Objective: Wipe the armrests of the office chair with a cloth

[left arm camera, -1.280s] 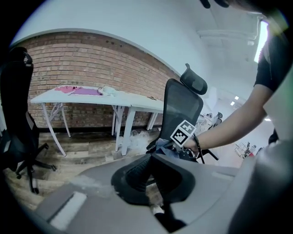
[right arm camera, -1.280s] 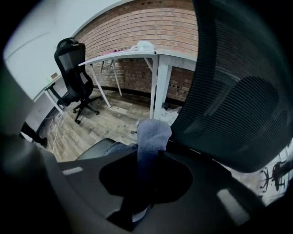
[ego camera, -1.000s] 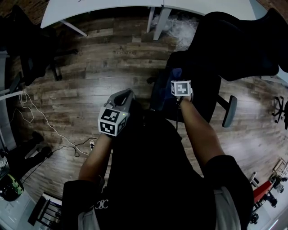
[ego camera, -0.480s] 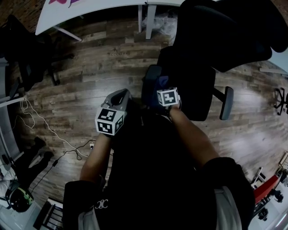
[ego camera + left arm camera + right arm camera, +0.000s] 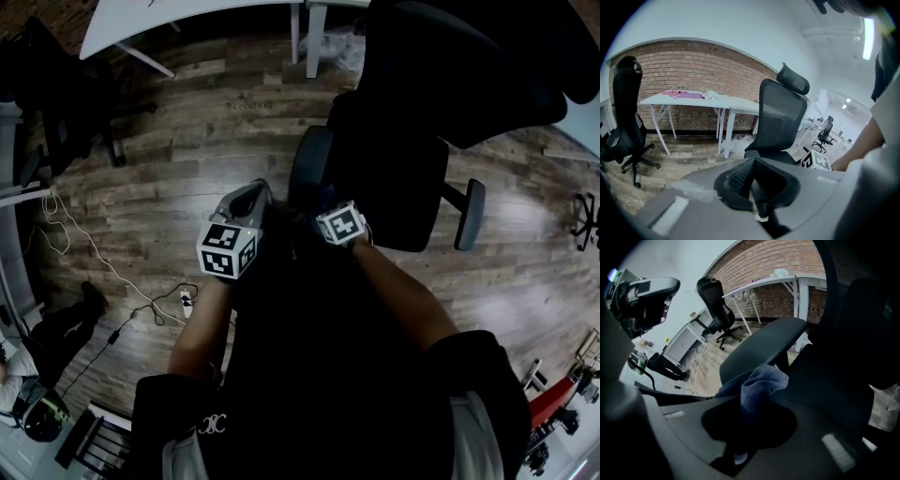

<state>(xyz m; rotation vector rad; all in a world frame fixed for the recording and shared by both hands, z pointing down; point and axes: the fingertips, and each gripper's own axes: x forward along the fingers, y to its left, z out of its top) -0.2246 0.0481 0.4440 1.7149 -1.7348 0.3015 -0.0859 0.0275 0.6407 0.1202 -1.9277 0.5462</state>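
Note:
The black office chair (image 5: 412, 122) stands just ahead of me, its left armrest (image 5: 307, 169) and right armrest (image 5: 466, 216) both showing in the head view. My right gripper (image 5: 333, 217) is at the near end of the left armrest. In the right gripper view it (image 5: 757, 397) is shut on a blue cloth (image 5: 761, 383), which bunches up against the near end of the armrest pad (image 5: 764, 348). The cloth is hidden in the head view. My left gripper (image 5: 251, 195) hangs to the left of the chair, shut with nothing in it (image 5: 751, 180).
A white table (image 5: 187, 19) stands at the back by a brick wall (image 5: 693, 61). A second black chair (image 5: 56, 103) is at the far left. Cables (image 5: 94, 253) trail over the wooden floor on the left.
My right gripper has slid back along the left armrest toward me, from its middle to its near end; the cloth no longer shows in the head view. The left gripper has barely moved.

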